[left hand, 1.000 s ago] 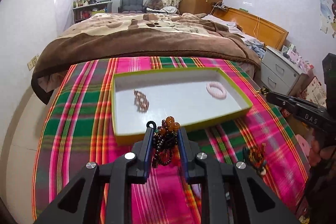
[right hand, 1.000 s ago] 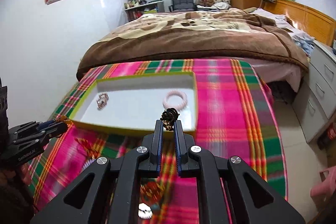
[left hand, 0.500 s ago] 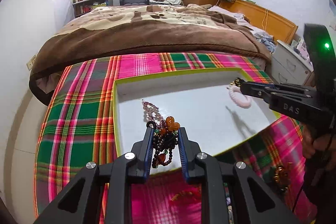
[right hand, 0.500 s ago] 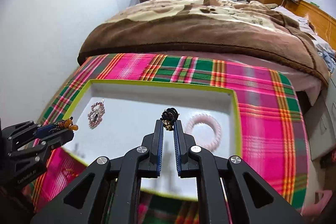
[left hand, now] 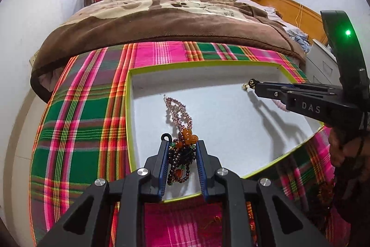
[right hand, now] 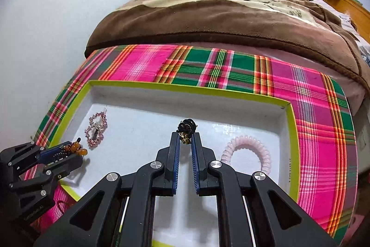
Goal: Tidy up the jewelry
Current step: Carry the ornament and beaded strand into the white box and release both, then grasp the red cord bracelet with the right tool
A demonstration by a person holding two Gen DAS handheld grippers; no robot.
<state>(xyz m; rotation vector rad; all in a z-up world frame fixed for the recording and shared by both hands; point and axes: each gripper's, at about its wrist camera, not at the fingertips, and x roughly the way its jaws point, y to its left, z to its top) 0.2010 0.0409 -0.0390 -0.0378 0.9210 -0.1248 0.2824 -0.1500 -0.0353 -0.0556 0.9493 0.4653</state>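
Left wrist view: your left hand-held gripper [left hand: 181, 149] clamps dark bead bracelet [left hand: 181, 160] over tray [left hand: 129, 112] near edge — release early, beads snag pads. Right wrist view: your right hand-held gripper [right hand: 185, 138] pinches black-gold trinket [right hand: 186, 129] above tray floor — may land on pink coil tie [right hand: 246, 151].

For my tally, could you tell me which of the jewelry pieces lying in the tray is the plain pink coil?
The pink spiral coil bracelet at the tray's right side; the other loose piece, the beaded pink bracelet at the left, is strung from small beads.
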